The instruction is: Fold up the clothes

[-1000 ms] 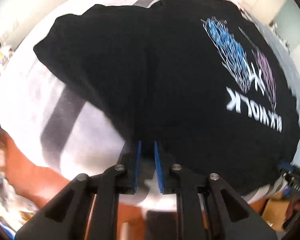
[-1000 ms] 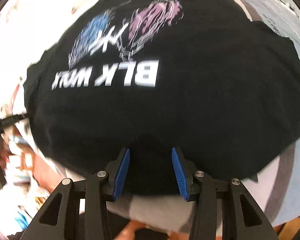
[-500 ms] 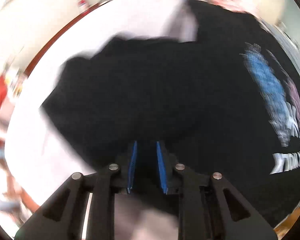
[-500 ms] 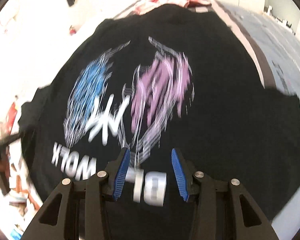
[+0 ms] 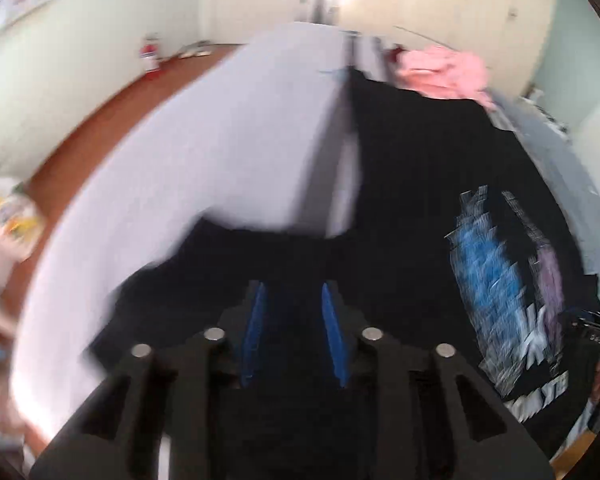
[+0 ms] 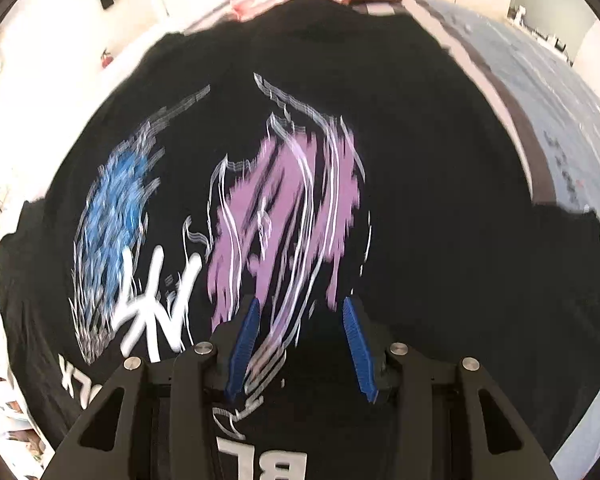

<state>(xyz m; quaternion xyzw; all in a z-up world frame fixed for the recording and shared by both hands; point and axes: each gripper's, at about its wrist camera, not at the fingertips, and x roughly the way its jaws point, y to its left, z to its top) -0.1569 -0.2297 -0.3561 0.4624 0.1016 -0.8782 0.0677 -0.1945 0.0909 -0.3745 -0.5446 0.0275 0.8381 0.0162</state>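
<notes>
White walls and a reddish-brown floor (image 5: 96,120) are seen behind a bed covered with a white sheet (image 5: 204,148) that has a grey stripe (image 5: 324,168) in it. On the bed, a black shirt (image 5: 420,184) is spread out flat. A picture in blue and purple (image 6: 228,216) with white letters is printed on it, and the letters are seen upside down. A pile of pink cloth (image 5: 444,72) is seen past the far edge of the shirt, touching it or just beside it. A small red thing (image 5: 150,54) is stood on the floor by the wall.

The left gripper (image 5: 294,328) is held over the near left part of the shirt. Its blue pads (image 5: 254,332) are parted, and black cloth is seen between them, but it cannot be told if the cloth is pinched or only lies below. The right gripper (image 6: 300,340) is held wide apart over the purple part of the picture, and nothing is gripped by it. Both views are blurred.
</notes>
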